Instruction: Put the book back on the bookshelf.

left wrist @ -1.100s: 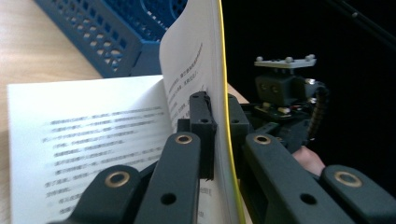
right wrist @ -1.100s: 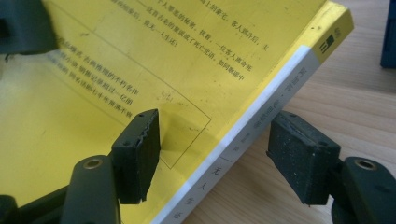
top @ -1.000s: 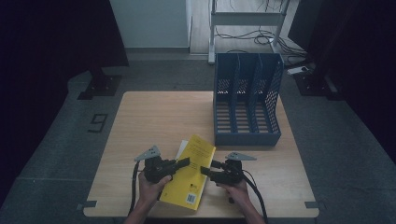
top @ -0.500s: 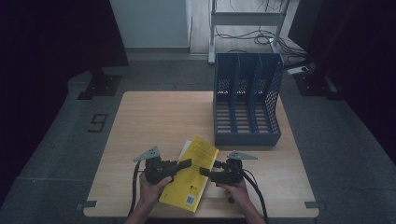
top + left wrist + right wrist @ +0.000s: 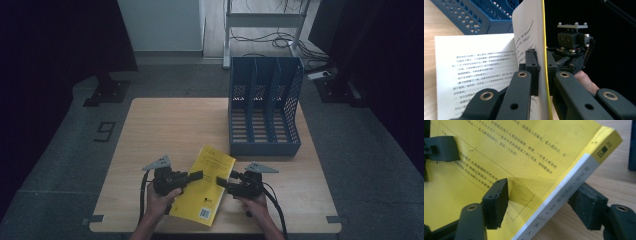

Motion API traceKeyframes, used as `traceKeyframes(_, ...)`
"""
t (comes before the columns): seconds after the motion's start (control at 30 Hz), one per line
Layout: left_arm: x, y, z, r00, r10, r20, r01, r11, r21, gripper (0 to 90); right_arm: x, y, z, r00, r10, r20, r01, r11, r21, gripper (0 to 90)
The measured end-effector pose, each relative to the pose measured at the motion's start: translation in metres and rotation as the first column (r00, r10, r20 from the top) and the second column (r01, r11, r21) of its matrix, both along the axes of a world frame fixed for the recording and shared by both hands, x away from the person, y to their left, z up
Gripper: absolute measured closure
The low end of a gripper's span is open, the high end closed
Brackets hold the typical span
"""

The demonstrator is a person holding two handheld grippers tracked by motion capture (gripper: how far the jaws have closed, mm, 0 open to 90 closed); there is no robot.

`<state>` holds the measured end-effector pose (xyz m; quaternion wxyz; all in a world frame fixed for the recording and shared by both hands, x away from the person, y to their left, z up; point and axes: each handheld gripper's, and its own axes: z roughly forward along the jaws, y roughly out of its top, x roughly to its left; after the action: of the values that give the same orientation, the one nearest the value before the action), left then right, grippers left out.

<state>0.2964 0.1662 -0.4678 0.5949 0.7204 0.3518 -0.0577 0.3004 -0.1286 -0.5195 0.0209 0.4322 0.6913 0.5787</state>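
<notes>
I work at a light wooden table (image 5: 165, 125) with a rectangular top, standing on a grey carpeted floor (image 5: 65, 150) that bears a dark mark shaped like a nine (image 5: 105, 132). Beyond the far edge a pale white wall panel (image 5: 160, 25) catches the light, while the room to either side lies in deep shadow. A white metal shelf frame (image 5: 262, 20) stands behind, with black cables (image 5: 260, 44) trailing across the floor beneath it.

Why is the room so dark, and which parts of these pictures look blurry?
High view: light falls on the table; the surrounding floor is dim. Left gripper view: its near jaws and lower page text blur. Right gripper view: the yellow book is sharp, a jaw casting a shadow on it.
</notes>
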Motion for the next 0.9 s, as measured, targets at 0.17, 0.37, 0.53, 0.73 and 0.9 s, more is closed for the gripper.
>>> traceKeyframes(0.17,0.003,0.001,-0.003,0.9998,-0.002,-0.021,0.002,1.0000,0.000,86.6,0.000,-0.002,0.001,0.9998,-0.015,0.014,0.015,0.9999,-0.004,38.6)
traceKeyframes(0.37,0.005,0.003,-0.005,0.9992,-0.004,-0.039,0.004,1.0000,-0.008,86.7,-0.003,-0.005,0.004,0.9990,-0.013,0.043,0.012,0.9998,0.014,44.4)
traceKeyframes(0.53,0.006,0.002,-0.010,0.9987,-0.001,-0.052,0.001,0.9999,0.012,86.7,-0.005,-0.002,0.006,0.9980,0.016,0.061,-0.017,0.9996,0.023,48.0)
traceKeyframes(0.73,0.009,0.002,-0.014,0.9979,0.003,-0.065,-0.002,0.9998,0.022,86.6,-0.007,-0.003,0.009,0.9960,0.012,0.089,-0.011,0.9999,-0.006,52.3)
traceKeyframes(0.9,0.010,0.001,-0.016,0.9976,0.007,-0.069,-0.005,0.9996,0.029,86.5,-0.006,-0.004,0.009,0.9959,0.014,0.089,-0.014,0.9999,-0.006,56.5)
